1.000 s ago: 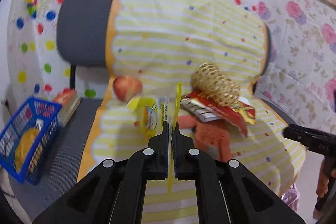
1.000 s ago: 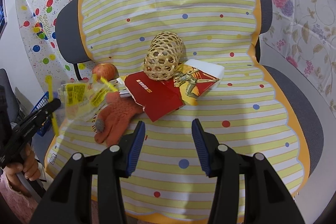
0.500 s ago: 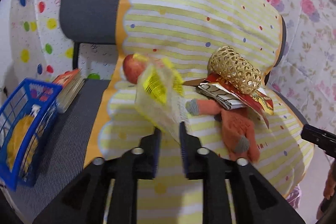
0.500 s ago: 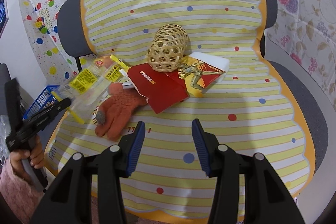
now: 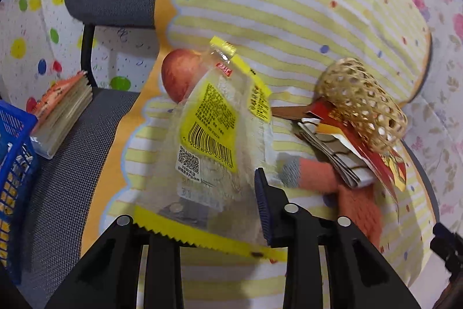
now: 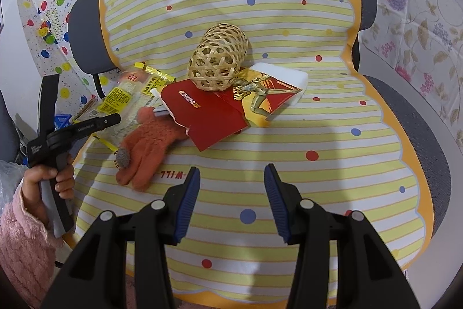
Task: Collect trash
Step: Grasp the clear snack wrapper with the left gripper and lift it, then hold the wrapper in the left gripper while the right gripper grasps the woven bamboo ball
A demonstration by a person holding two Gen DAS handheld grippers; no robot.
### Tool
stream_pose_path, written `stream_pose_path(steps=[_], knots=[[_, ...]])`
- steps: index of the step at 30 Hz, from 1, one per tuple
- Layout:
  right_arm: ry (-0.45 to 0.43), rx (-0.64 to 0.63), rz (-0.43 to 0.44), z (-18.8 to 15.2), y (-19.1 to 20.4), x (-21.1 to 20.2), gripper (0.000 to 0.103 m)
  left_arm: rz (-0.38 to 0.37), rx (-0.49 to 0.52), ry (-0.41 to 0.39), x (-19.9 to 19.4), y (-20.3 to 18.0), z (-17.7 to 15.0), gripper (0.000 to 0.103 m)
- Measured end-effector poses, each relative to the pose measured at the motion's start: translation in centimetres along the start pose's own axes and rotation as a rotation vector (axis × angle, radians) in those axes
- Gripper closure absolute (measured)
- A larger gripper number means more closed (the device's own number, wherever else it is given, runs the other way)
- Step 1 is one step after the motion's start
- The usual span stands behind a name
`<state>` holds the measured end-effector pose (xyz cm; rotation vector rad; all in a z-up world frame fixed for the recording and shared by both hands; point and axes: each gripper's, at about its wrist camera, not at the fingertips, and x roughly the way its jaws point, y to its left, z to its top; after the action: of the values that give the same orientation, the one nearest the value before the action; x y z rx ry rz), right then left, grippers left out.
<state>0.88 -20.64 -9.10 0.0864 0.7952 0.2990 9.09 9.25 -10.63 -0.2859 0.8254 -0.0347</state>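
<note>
A clear snack wrapper (image 5: 211, 135) with yellow labels and a barcode hangs flat across my left gripper (image 5: 199, 193), hiding the left finger. The jaws stand apart and are closing, with the wrapper's lower part between them and no pad seen pressing on it. In the right wrist view the left gripper (image 6: 115, 118) is at the seat's left edge, over the wrapper (image 6: 127, 100). A torn red paper packet (image 6: 211, 118) lies mid-seat under a woven bamboo basket (image 6: 220, 57). My right gripper (image 6: 231, 173) hovers open over the striped cloth (image 6: 289, 135), holding nothing.
An orange glove (image 6: 147, 146) lies beside the red packet. A red apple (image 5: 179, 77) sits behind the wrapper. A white foam block (image 6: 286, 74) lies under the packet. On the grey chair to the left are a book stack (image 5: 60, 112) and a blue basket (image 5: 14, 164).
The left jaws, shut on the wrapper's edge before, now stand apart. The wrapper has turned flat toward the camera. The left gripper moved down and closer to the seat. The right gripper stayed put.
</note>
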Motion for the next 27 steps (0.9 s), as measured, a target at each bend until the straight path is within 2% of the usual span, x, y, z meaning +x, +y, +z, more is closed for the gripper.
stream_pose_path(steps=[3,4,8,12,14,16,20,27], knots=[[-0.007,-0.013,-0.001,0.3,0.3,0.2,0.057,0.003,0.002,-0.037,-1.3,-0.1,0.0,0.1],[-0.009,-0.016,-0.001,0.5,0.4,0.3,0.057,0.018,0.025,-0.077,-2.6,-0.5,-0.3,0.101],[-0.023,-0.029,0.013,1.3,0.7,0.6,0.057,0.055,0.112,-0.182,-6.8,-1.8,-1.5,0.102],[-0.053,-0.065,0.022,2.9,1.8,1.0,0.055,0.064,0.111,-0.228,-10.0,-1.9,-1.8,0.102],[-0.078,-0.077,0.015,3.8,2.2,1.3,0.037,0.057,0.099,-0.237,-10.8,-1.8,-1.7,0.102],[-0.101,-0.094,0.003,5.0,2.6,1.9,0.029,0.057,0.097,-0.241,-11.0,-2.0,-1.3,0.102],[-0.118,-0.122,-0.023,7.8,3.2,4.0,0.022,0.062,0.105,-0.25,-10.7,-2.4,-0.7,0.102],[-0.102,-0.134,-0.062,11.6,3.8,8.4,0.021,0.088,0.09,-0.252,-9.0,-2.5,0.9,0.102]])
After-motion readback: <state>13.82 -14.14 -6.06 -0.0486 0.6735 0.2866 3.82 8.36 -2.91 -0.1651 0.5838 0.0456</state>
